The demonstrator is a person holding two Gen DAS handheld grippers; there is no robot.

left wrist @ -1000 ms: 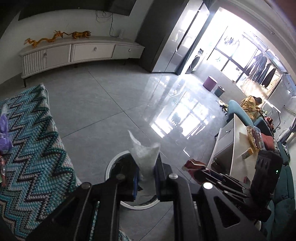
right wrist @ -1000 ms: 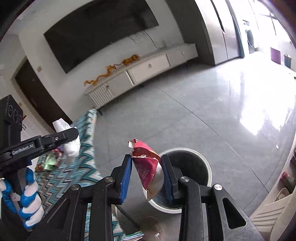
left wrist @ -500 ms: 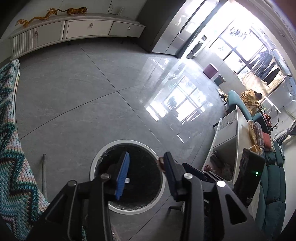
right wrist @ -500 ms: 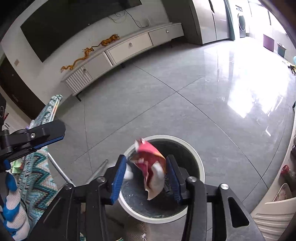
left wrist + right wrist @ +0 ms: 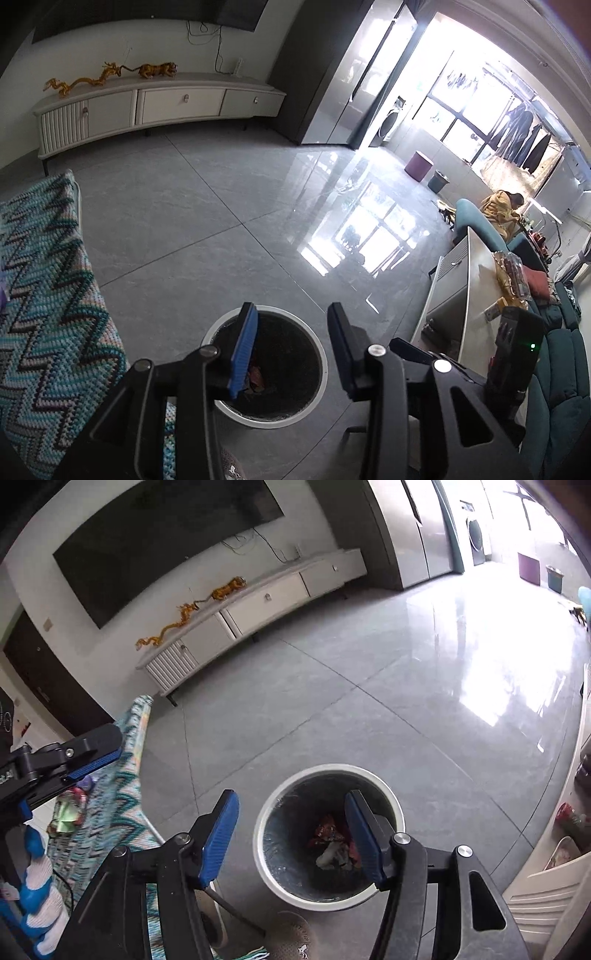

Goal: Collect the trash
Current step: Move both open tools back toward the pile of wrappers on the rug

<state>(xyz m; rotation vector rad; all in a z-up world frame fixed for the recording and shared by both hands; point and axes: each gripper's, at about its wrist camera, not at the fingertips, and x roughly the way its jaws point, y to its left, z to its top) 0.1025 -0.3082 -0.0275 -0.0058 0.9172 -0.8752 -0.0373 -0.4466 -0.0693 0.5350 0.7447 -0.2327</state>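
Observation:
A white-rimmed round bin [image 5: 320, 356] with a dark liner stands on the grey floor below both grippers. My left gripper [image 5: 291, 308] hangs open over it with nothing between its blue pads. The jaws of my right gripper [image 5: 291, 795] are opening above the bin [image 5: 259, 836], and nothing is between them. Inside the bin lie a red wrapper [image 5: 327, 829] and a crumpled white tissue [image 5: 330, 854]. A bit of the red wrapper [image 5: 255, 376] also shows in the left wrist view. One left finger [image 5: 92, 762] reaches in from the left in the right wrist view.
A table under a zigzag knitted cloth [image 5: 48, 295] stands left of the bin, with wrappers [image 5: 68, 810] lying on it. At the right are a white low table [image 5: 476, 280] and a teal sofa [image 5: 554, 387]. A TV cabinet [image 5: 147, 107] lines the far wall, across bare grey floor.
The left gripper let go of a white tissue and the right let go of the red wrapper. Both pieces dropped into the bin, and both grippers have opened.

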